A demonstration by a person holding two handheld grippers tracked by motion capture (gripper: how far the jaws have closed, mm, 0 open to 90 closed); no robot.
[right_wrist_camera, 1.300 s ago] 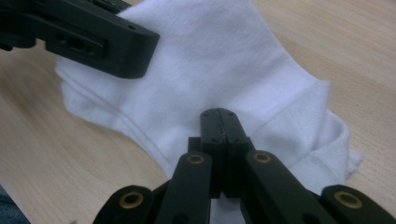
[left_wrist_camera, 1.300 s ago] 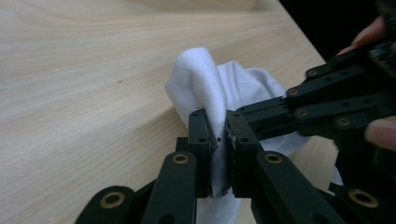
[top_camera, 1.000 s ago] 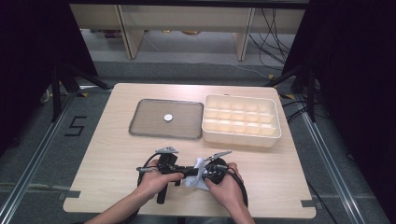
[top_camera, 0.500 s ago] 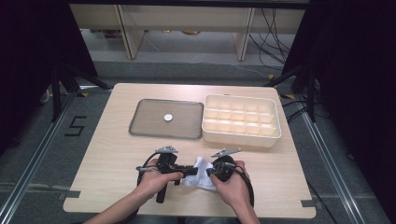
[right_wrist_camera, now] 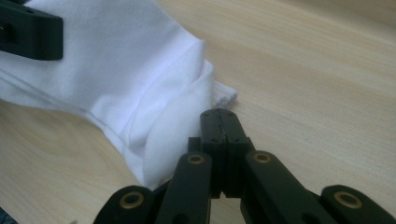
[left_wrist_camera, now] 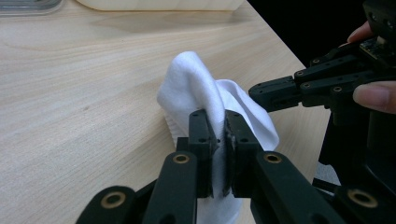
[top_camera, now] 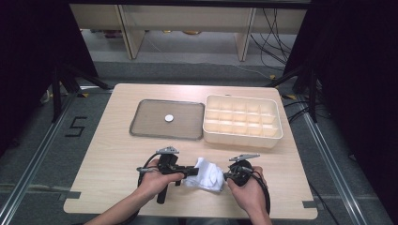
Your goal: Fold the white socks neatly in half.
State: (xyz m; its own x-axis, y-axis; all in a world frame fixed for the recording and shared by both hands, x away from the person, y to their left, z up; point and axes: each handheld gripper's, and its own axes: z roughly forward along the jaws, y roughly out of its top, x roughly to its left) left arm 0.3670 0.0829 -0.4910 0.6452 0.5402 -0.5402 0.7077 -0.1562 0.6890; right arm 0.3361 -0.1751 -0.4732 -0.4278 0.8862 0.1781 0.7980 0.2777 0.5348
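Wooden table [top_camera: 108,154]: light grain, bears all items.

Cream compartment box [top_camera: 242,120]: far right of the table, divided into rows of small cells.

Grey tray [top_camera: 150,125]: just left of the box, holds 1 small white round disc [top_camera: 169,118].

White sock [top_camera: 206,174]: crumpled at the near edge of the table, between the 2 grippers.

Left gripper [top_camera: 190,171]: jaws clamped on a fold of the sock, cloth pinched between the pads [left_wrist_camera: 232,140].

Right gripper [top_camera: 228,176]: jaws pressed fully together with nothing between them, tips just beside the sock's edge [right_wrist_camera: 218,114].
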